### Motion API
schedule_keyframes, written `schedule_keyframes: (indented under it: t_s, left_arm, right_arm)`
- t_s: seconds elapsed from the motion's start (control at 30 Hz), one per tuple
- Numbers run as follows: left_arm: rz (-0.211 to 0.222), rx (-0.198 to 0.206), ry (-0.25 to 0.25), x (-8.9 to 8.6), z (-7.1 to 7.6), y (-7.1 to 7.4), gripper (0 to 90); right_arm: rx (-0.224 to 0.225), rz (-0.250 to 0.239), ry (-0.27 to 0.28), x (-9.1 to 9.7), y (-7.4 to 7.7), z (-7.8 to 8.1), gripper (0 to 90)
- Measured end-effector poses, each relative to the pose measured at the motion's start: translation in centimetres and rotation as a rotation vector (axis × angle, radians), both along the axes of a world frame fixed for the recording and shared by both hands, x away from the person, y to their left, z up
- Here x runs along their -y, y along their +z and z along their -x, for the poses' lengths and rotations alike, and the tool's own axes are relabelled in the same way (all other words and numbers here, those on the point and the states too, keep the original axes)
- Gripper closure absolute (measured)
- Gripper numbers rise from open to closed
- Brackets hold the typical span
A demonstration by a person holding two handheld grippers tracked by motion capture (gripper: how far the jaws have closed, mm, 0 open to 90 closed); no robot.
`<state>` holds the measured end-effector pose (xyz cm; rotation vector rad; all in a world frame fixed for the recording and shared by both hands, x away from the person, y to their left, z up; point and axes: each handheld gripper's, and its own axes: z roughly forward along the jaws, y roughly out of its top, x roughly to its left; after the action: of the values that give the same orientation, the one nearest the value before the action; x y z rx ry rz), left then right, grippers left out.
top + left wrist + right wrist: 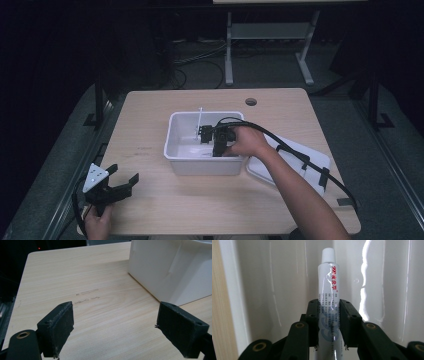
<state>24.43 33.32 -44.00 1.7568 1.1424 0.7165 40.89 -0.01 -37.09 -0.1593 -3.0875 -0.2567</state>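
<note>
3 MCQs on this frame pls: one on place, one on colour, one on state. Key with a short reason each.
1. Where is the tube?
A. Inside the white bin
B. On the lid
C. On the floor

2. What colour is the tube's cap?
A. Red
B. White
C. Black

3. How is the left hand-held gripper?
A. Shut on the tube
B. Shut on nothing
C. Open over bare table

Key: 1 A, the right hand-held gripper clamps it within the bin's walls. 2 B, the ribbed cap is white. 3 C, its jaws stand wide apart with only wood between them.
</note>
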Motion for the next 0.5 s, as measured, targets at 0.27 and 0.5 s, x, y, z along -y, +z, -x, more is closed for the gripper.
schedule_keyframes:
  t_s: [0.27,0.5]
  left_arm:
    - [-0.001,-0.002,-0.001,0.0,0.0,0.0,13.4]
    - [-0.003,-0.002,-0.003,0.1,0.0,0.0,13.4]
  right_arm:
    - [0.014,-0.026,-0.022,0.5,1.2,-0.1,62.7]
    - [0.043,-0.048,-0.038,1.5,2.9,0.1,60.4]
